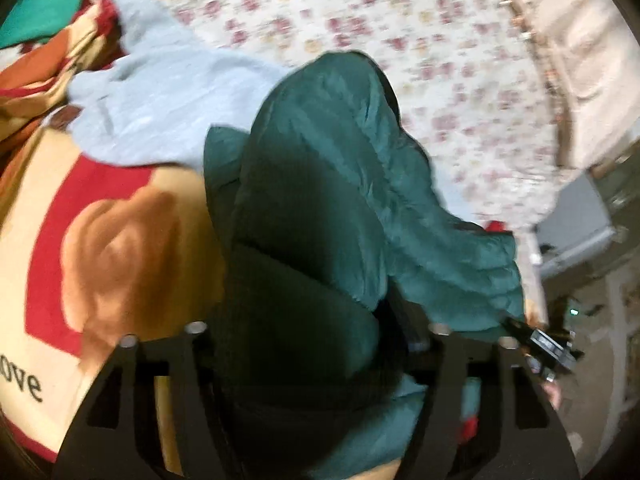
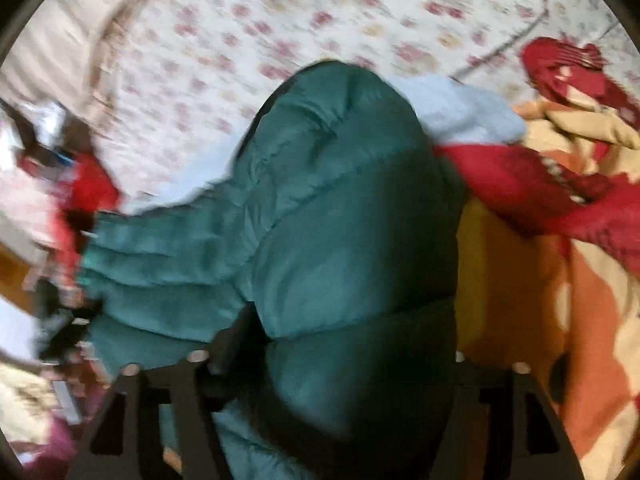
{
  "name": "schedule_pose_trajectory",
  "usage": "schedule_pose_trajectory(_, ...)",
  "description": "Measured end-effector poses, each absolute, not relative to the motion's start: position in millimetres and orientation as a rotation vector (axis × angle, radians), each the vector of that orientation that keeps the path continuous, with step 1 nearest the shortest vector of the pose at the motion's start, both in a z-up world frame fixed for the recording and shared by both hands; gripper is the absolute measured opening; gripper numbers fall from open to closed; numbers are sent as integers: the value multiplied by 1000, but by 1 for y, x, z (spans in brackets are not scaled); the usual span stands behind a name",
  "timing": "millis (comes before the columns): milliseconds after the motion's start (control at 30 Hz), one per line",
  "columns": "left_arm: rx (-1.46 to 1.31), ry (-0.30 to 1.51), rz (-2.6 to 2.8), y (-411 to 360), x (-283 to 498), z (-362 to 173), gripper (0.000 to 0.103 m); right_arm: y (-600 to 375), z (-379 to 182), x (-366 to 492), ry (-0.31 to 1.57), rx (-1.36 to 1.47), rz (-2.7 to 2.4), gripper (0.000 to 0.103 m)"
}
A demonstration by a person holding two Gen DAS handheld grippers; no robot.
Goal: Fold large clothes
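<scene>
Puffy green jacket (image 1: 320,208) fills the space right in front of both cameras. It bulges up between the fingers of the left gripper (image 1: 312,344) and also between the fingers of the right gripper (image 2: 324,360). Each gripper looks spread wide with a fat roll of jacket stuffed in the gap. The cloth hides the fingertips, so I cannot tell if they are pinching it or only sit around it.

Under it all lies the big bed sheet (image 1: 420,40), white with little pink flowers, flat and thin. Next in size is the blanket (image 1: 100,220), cream with a red shape and a brown picture on it, and it looks soft and fuzzy. On the blanket sits a light blue top (image 1: 160,100), crumpled and woolly. A red knit piece (image 2: 532,188) lies on the far side of the jacket, lumpy and loose.

I think the folding is only part way. The jacket is bunched into a thick roll, shiny and quilted in fat stripes, with one sleeve (image 2: 152,264) sticking out sideways. It is not yet a neat flat pile. The blue top and the red piece look not folded at all.
</scene>
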State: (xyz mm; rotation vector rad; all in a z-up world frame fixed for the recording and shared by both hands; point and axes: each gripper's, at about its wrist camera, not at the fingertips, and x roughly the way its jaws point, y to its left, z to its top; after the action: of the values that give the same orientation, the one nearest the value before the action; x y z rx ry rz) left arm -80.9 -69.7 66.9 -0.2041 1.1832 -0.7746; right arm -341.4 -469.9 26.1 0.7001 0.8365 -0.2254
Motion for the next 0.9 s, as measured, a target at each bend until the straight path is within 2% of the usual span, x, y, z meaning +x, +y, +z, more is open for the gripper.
schedule_pose_trajectory(33, -198, 1187, -737, -71, -79, 60, 80, -469, 20, -338, 844, 701, -242, 79)
schedule_pose_trajectory(133, -185, 1161, -690, -70, -81, 54, 88, -462, 23, -332, 833, 631, -295, 86)
schedule_pose_trajectory(367, -40, 989, -572, -61, -114, 89, 88, -438, 69, -347, 807, 459, -424, 86)
schedule_pose_trajectory(567, 29, 893, -533, -70, -145, 117, 88, -404, 101, -358, 717, 466, -383, 86)
schedule_pose_trajectory(767, 109, 823, -513, -90, -176, 125, 88, -361, 109, -344, 672, 426, -379, 88)
schedule_pose_trajectory(900, 121, 784, -517, -97, -194, 128, 88, -337, 111, -336, 657, 386, -400, 93)
